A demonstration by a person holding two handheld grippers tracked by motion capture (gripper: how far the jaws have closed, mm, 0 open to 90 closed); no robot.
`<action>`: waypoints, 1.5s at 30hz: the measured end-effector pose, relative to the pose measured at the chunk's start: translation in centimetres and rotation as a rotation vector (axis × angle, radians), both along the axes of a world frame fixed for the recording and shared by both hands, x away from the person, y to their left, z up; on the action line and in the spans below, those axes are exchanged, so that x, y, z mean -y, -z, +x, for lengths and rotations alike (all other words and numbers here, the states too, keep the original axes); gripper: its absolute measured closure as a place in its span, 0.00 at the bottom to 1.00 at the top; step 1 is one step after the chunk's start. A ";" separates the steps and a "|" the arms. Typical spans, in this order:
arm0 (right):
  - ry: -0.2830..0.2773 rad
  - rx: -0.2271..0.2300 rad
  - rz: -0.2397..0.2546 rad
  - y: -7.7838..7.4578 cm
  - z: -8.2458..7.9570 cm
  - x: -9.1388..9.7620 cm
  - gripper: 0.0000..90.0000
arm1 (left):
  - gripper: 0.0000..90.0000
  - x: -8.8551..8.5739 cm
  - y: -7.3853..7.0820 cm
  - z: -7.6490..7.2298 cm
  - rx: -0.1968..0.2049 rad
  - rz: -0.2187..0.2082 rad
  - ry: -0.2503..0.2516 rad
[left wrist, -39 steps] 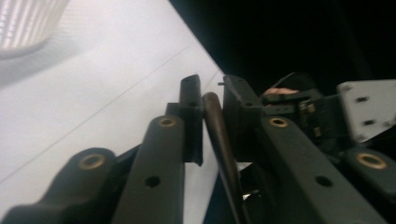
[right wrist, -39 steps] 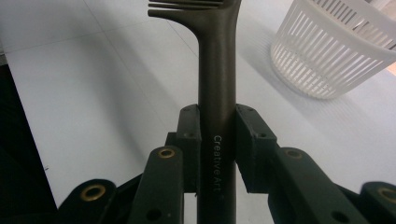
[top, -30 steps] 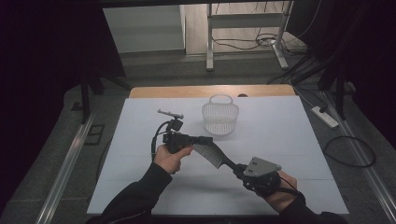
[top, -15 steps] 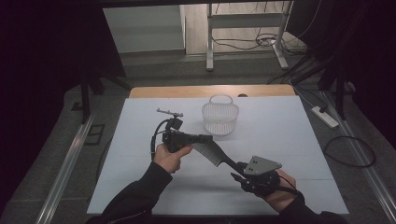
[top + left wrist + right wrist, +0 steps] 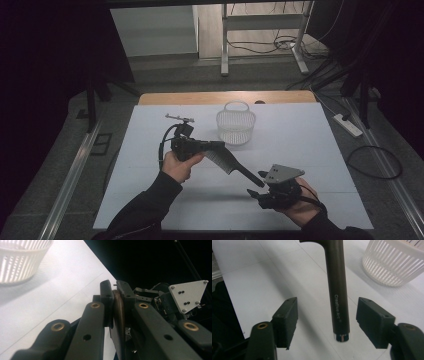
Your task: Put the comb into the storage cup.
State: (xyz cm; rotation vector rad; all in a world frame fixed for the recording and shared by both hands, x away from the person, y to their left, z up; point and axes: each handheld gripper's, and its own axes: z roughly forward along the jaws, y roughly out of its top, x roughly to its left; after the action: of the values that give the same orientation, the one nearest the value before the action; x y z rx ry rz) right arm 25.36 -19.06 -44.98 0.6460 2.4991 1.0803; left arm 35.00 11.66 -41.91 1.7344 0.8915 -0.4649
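A black comb (image 5: pixel 227 165) with a long handle hangs above the white table (image 5: pixel 310 145), slanting from my left gripper (image 5: pixel 215 146) down to my right gripper (image 5: pixel 256 184). In the left gripper view, the left gripper (image 5: pixel 115 290) is shut on the comb (image 5: pixel 119 312), edge-on between its pads. In the right gripper view, the right gripper (image 5: pixel 328 312) stands open. Its jaws have just been opening, and the comb's handle (image 5: pixel 337 290) lies between the pads with a gap on each side. The right gripper's grey plate (image 5: pixel 187 295) shows beyond the left jaws.
A white slatted basket (image 5: pixel 235 125) stands at the back middle of the table, just beyond the comb, and shows as the basket (image 5: pixel 394 262) and the basket (image 5: pixel 20 260) in the gripper views. A small metal tool (image 5: pixel 179 118) lies at the back left.
The right gripper's jaws have opened off the comb's handle. Both hands stay nearly where they were, and the left gripper still holds the comb.
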 end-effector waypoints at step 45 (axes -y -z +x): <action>0.109 -0.175 0.024 -0.1 1.1 3.4 0.00 | 0.93 -2.8 -2.9 1.6 0.106 0.092 -0.080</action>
State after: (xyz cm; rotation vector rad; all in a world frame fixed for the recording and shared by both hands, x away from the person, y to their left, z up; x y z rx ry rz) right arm 26.49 -22.51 -44.87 0.9084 2.5647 1.0572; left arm 36.58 14.50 -38.98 1.7822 0.9141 -0.2800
